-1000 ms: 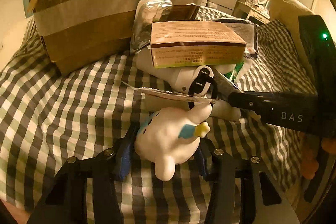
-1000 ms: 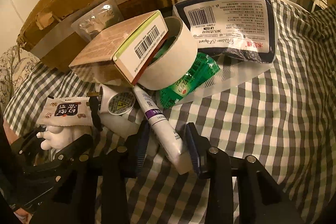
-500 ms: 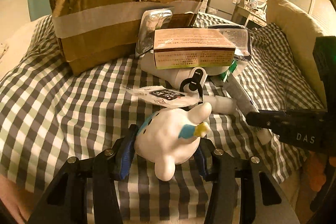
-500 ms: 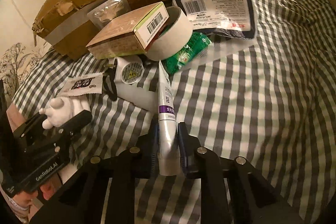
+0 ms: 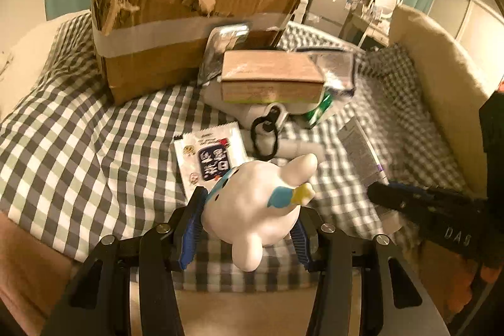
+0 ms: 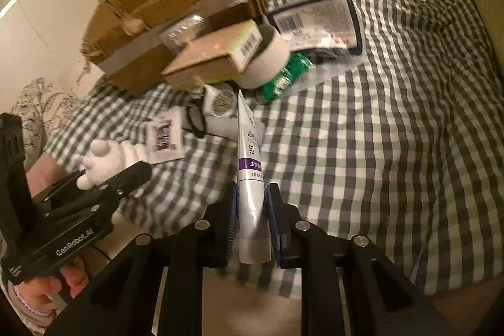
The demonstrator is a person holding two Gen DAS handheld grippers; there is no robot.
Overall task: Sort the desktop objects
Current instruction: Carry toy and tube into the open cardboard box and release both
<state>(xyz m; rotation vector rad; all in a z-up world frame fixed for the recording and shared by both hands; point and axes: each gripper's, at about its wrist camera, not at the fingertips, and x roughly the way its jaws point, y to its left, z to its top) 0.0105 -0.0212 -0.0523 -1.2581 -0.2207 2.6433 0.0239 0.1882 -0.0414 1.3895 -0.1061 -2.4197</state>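
My left gripper is shut on a white plush toy with a blue and yellow wing, held above the near edge of the checked cloth. It also shows in the right wrist view. My right gripper is shut on a white and purple tube, lifted over the cloth; the tube also shows in the left wrist view. An open cardboard box stands at the back left.
A pile lies in front of the box: a brown carton, a tape roll, a green packet, a dark-edged pouch, a sachet, a black hair tie. A cream cushion borders the right.
Both grippers have pulled back and up from the pile, the left with the plush toy, the right with the tube, which has left the cloth.
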